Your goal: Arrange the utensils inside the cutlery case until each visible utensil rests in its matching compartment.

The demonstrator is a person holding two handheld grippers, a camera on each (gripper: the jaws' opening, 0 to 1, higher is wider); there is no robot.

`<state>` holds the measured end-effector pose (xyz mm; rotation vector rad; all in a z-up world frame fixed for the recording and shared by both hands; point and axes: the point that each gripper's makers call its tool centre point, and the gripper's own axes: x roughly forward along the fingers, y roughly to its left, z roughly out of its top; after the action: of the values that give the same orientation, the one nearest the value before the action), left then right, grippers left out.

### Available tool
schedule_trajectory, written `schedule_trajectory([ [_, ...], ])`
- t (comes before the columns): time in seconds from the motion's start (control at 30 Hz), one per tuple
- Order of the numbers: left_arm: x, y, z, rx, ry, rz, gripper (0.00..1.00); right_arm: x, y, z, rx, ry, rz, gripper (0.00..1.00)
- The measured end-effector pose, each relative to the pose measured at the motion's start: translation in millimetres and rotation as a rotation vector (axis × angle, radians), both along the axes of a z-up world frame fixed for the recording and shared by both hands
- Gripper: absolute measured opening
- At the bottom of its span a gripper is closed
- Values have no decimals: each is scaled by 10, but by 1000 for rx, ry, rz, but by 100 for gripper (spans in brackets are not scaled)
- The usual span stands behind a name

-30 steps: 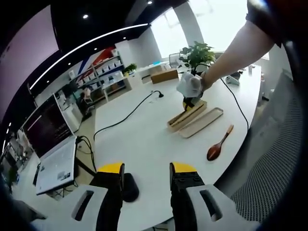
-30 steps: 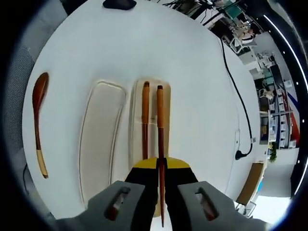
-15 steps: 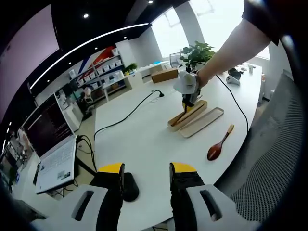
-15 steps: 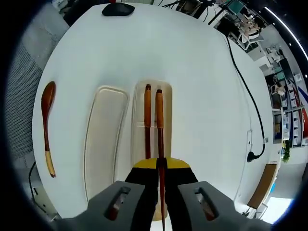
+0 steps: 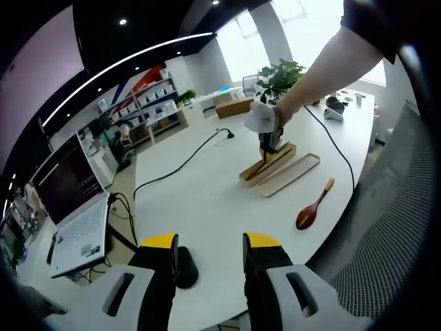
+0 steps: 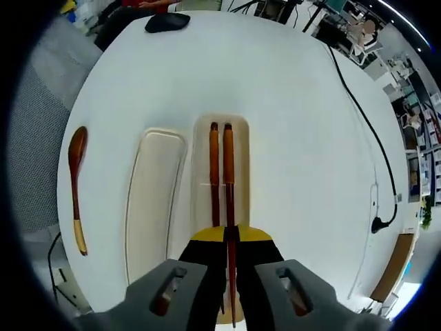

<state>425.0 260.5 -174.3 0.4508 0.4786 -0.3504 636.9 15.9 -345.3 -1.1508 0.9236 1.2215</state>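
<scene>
Right claw [image 6: 230, 238] is closed on a dark wooden chopstick [image 6: 228, 181], its yellow-tipped jaws pinched together around the stick's thin end. That chopstick reaches forward over the cutlery case [image 6: 238, 165], beside a second chopstick [image 6: 214, 165] that lies inside the case's trough. Just to the left of the case in the right claw's view lies its pale lid [image 6: 151, 193], and further left, apart from both, a wooden spoon [image 6: 76, 179] rests on the white surface [image 6: 289, 103]. A black mouse [image 6: 167, 22] sits at the far edge, and a black cable [image 6: 365, 124] runs along the right.

Left claw [image 5: 208, 243] hangs open over the near end of the surface, its jaws apart with nothing between them, near the mouse. Across the surface stand the case, lid and spoon, with a person's arm [image 5: 324, 65] holding the right claw above the case.
</scene>
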Motion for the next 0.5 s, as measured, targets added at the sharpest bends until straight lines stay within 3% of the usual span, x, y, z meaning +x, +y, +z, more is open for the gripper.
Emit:
schedule_trajectory([
  [0.5,23,37,-61,7,16,-10,38,53,-10,-107,-8,11,22,0],
])
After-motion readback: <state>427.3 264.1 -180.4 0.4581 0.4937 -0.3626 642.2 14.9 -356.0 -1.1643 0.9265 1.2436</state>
